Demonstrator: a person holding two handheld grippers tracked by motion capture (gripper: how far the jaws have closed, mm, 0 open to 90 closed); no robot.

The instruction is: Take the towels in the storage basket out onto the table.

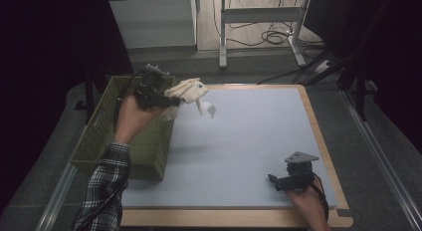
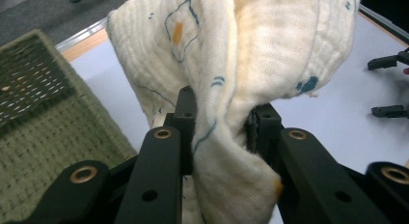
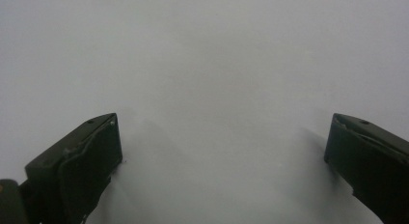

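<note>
In the high view, the left gripper was raised above the table's far left corner, just beside the rim of a green woven basket that stood along the left edge. Its jaws were clenched on a cream cloth, which hung bunched in the air over the pale blue tabletop, a loose corner dangling toward the right. A checked sleeve ran in from the bottom left to the hand that held this gripper. The right gripper lay low near the table's near right corner, well apart from the cloth, with its jaws pointing left.

In the left gripper view, the cloth was pinched between the two black jaws, its quilted folds rising above them and marked with small blue and orange prints. The basket lay at the left, below the gripper, and the table spread at the right. The tips of the right gripper showed at the far right edge.

In the right gripper view, the two jaws stood wide apart, released, with only the bare tabletop between them.
</note>
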